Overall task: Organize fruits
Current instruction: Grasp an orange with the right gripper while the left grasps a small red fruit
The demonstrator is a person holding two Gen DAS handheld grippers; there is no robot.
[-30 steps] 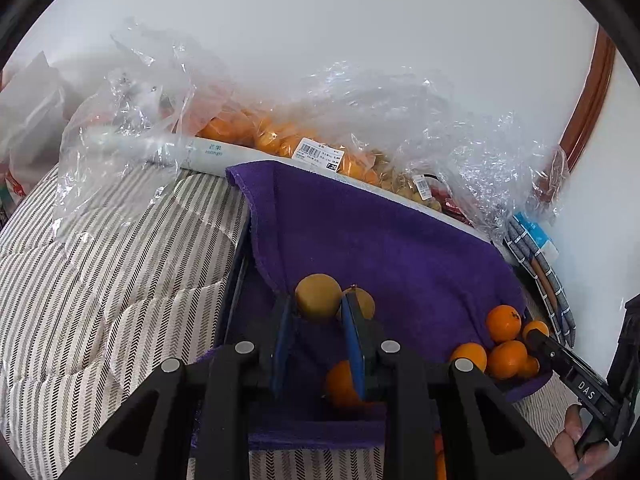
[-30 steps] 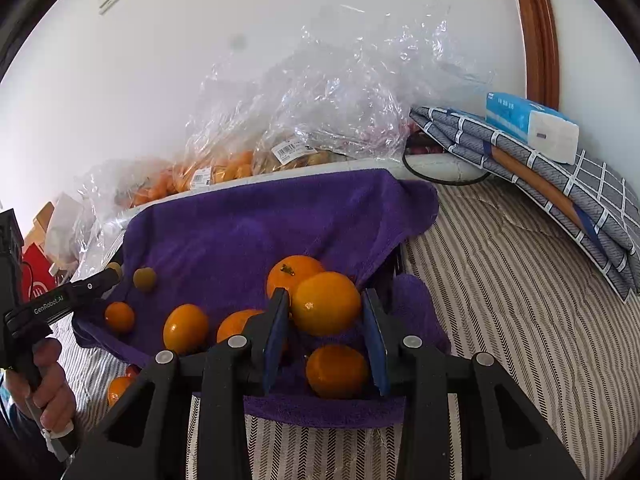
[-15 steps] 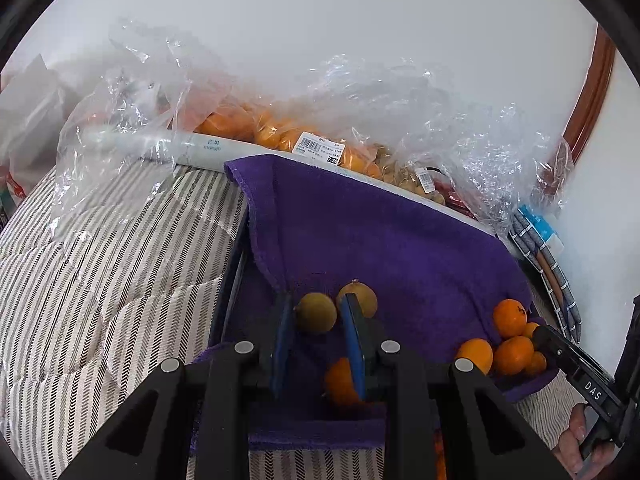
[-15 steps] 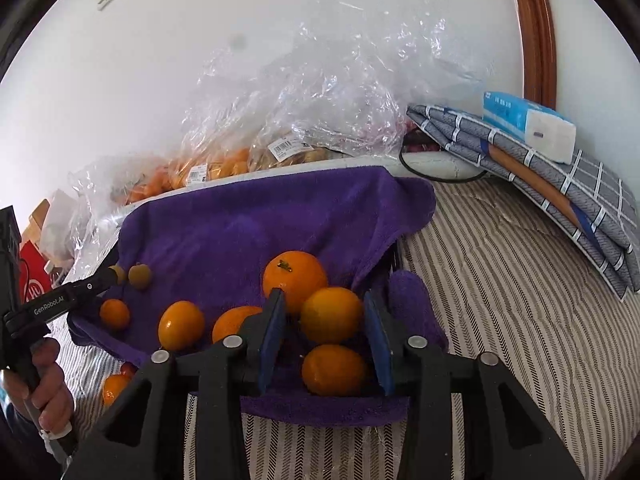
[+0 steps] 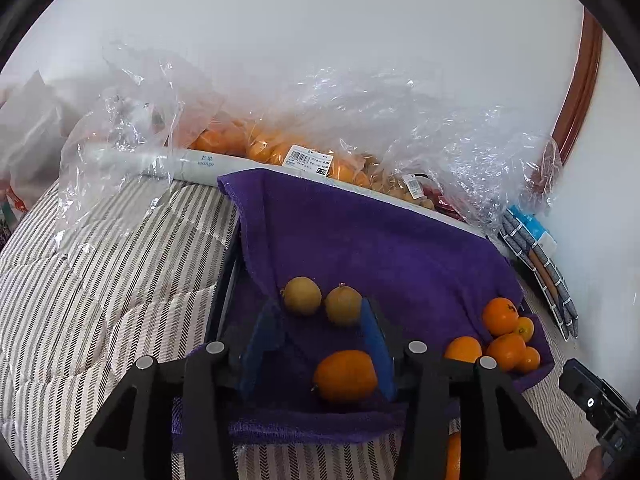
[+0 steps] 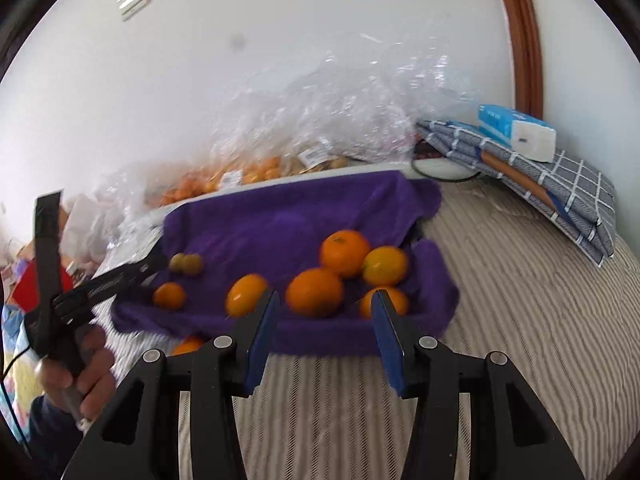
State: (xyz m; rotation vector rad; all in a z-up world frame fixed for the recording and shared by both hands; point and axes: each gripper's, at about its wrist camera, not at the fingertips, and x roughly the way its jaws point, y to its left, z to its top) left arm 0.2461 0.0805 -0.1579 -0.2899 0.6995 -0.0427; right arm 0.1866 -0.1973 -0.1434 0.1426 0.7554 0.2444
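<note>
A purple towel (image 5: 360,248) lines a tray on the striped bed; it also shows in the right wrist view (image 6: 288,220). My left gripper (image 5: 320,320) is open and empty over its left end. Two tan round fruits (image 5: 302,295) (image 5: 343,305) lie just past its fingertips, and an orange (image 5: 345,376) lies between the fingers. Several oranges (image 5: 505,334) are heaped at the right end. My right gripper (image 6: 325,316) is open and empty, held back over the near edge. Several oranges (image 6: 345,253) (image 6: 315,292) lie beyond it. The left gripper shows at the left of this view (image 6: 132,270).
Clear plastic bags of oranges (image 5: 280,148) and other fruit lie along the wall behind the towel. A folded checked cloth (image 6: 532,176) with a blue and white box (image 6: 516,130) lies at the right. One orange (image 6: 188,346) lies on the bed below the towel's front edge.
Both grippers opened. The left let go of a tan fruit, which now lies on the towel. The right let go of an orange and pulled back from the towel.
</note>
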